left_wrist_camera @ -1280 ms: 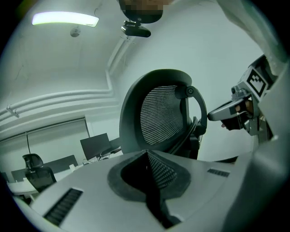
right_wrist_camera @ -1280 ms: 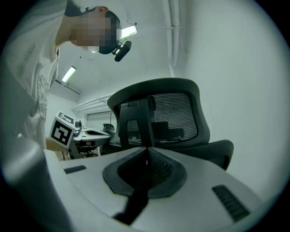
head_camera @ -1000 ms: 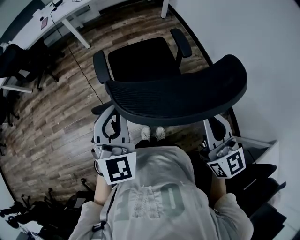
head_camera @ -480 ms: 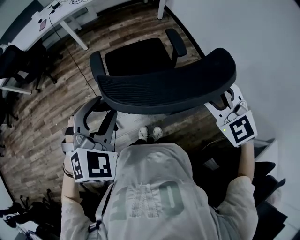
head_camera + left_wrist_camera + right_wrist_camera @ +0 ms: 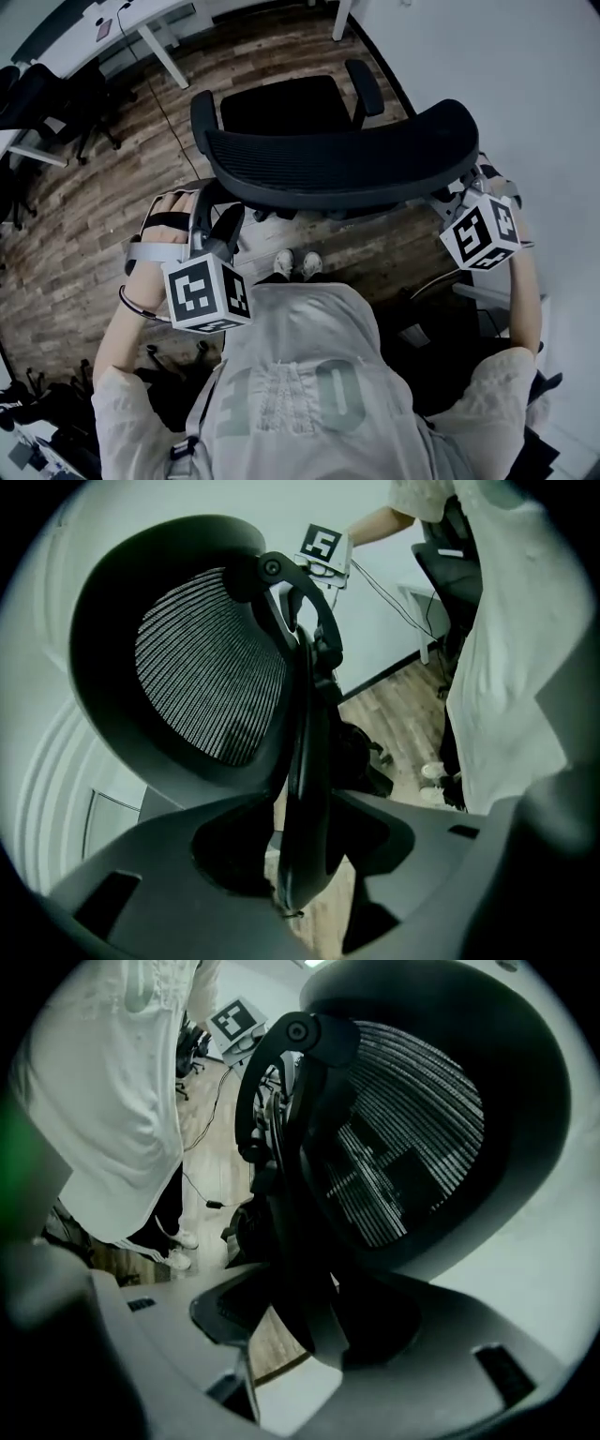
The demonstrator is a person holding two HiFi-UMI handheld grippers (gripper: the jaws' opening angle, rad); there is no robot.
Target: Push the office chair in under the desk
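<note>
Both grippers have swung out from behind the office chair (image 5: pixel 281 108) to the two ends of its mesh backrest (image 5: pixel 337 164), and their jaws have just been opening.

Head view: the left gripper (image 5: pixel 217 223) sits at the backrest's left end and the right gripper (image 5: pixel 461 192) at its right end, each pointing inward and downward. The chair stands on the wood floor (image 5: pixel 84 216) just in front of the person, seat facing away.

Left gripper view: the jaws stand wide apart. The backrest's black rim (image 5: pixel 302 761) runs up between them with room on both sides, not pinched.

Right gripper view: the jaws are equally wide, and the black rim (image 5: pixel 300 1241) at the other end rises between them, unclamped.
</note>
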